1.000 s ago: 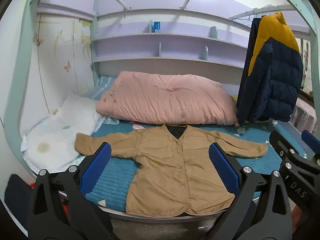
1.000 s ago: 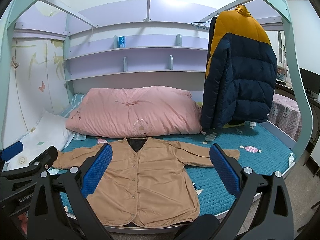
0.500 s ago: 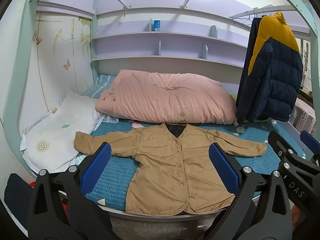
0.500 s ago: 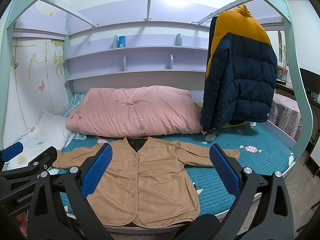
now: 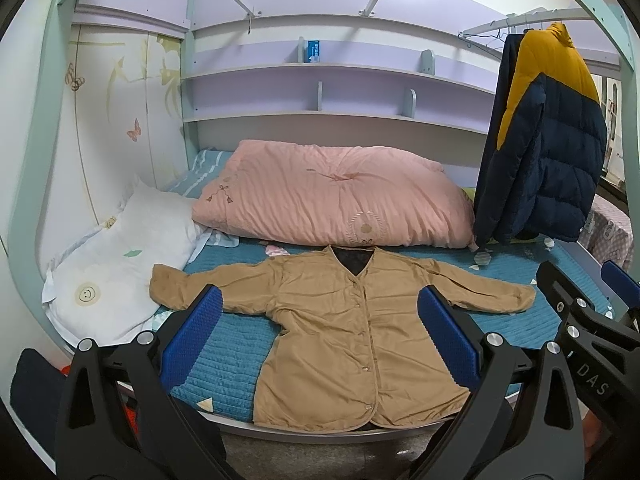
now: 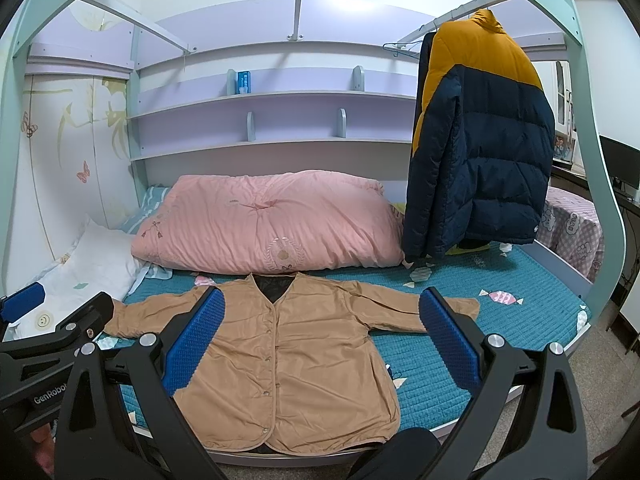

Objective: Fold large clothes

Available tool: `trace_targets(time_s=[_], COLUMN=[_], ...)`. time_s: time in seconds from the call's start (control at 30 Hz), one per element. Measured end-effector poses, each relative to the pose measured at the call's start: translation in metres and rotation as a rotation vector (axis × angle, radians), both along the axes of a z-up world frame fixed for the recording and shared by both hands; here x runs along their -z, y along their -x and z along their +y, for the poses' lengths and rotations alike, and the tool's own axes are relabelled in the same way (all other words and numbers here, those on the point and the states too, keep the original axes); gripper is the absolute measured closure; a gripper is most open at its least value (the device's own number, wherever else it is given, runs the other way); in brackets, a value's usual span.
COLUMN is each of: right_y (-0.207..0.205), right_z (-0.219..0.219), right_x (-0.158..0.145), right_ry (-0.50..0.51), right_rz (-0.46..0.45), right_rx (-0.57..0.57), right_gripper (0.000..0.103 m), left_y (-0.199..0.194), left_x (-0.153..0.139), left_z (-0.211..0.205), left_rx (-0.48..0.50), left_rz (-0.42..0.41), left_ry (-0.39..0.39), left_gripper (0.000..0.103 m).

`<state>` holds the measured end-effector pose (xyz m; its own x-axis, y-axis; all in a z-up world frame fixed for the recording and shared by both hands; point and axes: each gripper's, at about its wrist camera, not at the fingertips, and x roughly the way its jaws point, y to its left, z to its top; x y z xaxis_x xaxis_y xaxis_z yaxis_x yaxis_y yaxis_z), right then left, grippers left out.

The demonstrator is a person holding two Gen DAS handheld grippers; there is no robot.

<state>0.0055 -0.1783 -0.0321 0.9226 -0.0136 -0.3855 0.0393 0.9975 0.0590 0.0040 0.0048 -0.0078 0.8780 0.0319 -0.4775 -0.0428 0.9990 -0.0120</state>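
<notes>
A tan button-front jacket (image 5: 340, 336) lies flat on the teal bed cover, front up, sleeves spread to both sides, hem at the near bed edge. It also shows in the right wrist view (image 6: 288, 360). My left gripper (image 5: 320, 340) is open and empty, held back from the bed in front of the jacket. My right gripper (image 6: 320, 344) is open and empty, also short of the bed. The right gripper shows at the right edge of the left wrist view (image 5: 588, 320). The left gripper shows at the left edge of the right wrist view (image 6: 60, 328).
A pink quilt (image 5: 332, 200) lies behind the jacket. A white pillow (image 5: 116, 264) lies at the left. A navy and yellow puffer jacket (image 6: 480, 140) hangs at the right over the bed. Purple shelves (image 6: 260, 120) run along the back wall. The teal bed cover (image 6: 500, 320) shows right of the jacket.
Both views have shifted slightly; the left gripper has risen a little, so the jacket sits a bit lower and fuller in view. Both grippers stay open.
</notes>
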Motion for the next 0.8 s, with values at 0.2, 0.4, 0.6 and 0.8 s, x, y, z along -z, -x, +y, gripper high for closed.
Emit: trace_targets(time_s=[0.2, 0.4, 0.6, 0.8], right_y=[-0.001, -0.006, -0.009, -0.021], right_z=[0.001, 0.001, 0.002, 0.007], right_x=[0.0, 0.003, 0.005, 0.008], right_ry=[0.006, 0.009, 0.01, 0.009], right_rz=[0.001, 0.021, 0.031, 0.055], right_rx=[0.001, -0.004, -0.005, -0.014], right_gripper=[0.009, 0.009, 0.009, 0.009], left_y=[0.0, -0.005, -0.01, -0.024], left_x=[0.001, 0.002, 0.005, 0.015], left_z=[0.0, 0.003, 0.007, 0.014], left_rx=[0.0, 0.006, 0.016, 0.015], left_rz=[0.004, 0.024, 0.036, 0.067], left_ry=[0.003, 0.003, 0.014, 0.024], left_gripper=[0.005, 0.005, 0.005, 0.005])
